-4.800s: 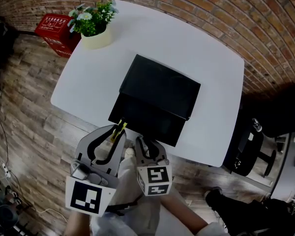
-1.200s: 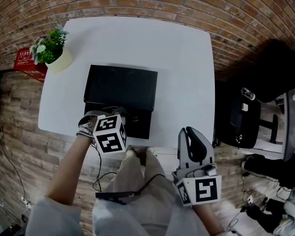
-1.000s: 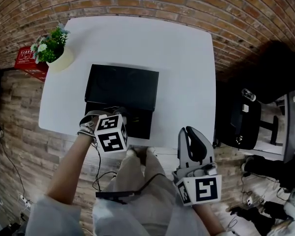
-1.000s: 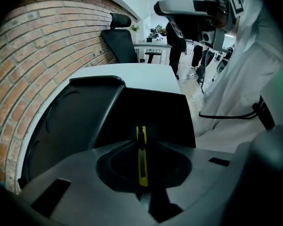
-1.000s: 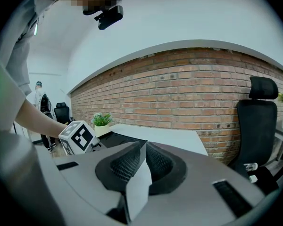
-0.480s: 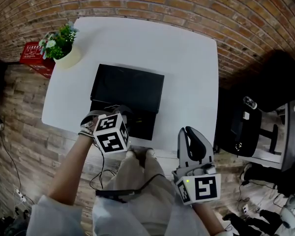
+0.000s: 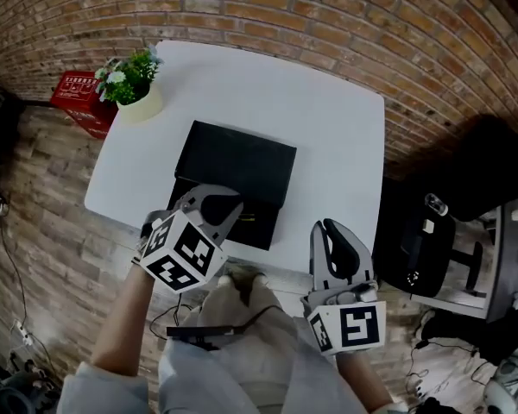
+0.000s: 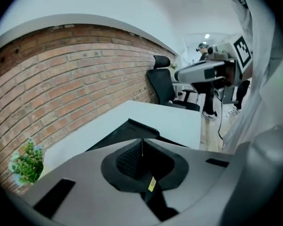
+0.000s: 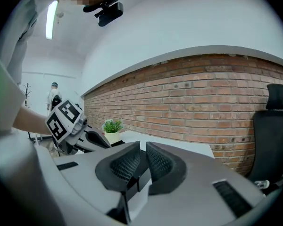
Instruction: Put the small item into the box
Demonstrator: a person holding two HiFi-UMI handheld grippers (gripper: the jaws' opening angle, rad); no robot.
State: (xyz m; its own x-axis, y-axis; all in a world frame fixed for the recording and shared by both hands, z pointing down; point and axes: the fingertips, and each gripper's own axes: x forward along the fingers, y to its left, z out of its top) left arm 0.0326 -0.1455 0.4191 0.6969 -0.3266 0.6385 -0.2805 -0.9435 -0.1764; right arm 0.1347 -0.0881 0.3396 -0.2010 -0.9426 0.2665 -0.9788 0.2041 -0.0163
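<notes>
One box (image 7: pixel 242 158) lies just beyond left gripper (image 7: pixel 224 205).

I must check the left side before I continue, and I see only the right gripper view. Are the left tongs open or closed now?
Observer: In the left gripper view, the tongs of the left gripper are pressed together.
Operator: Where is it, compared with the box?
Observer: The head view shows its tongs above the near part of the open black box.
Operator: And where is my own side?
Observer: The right gripper is to the right of the box, not over it, by the near edge of the table.
</notes>
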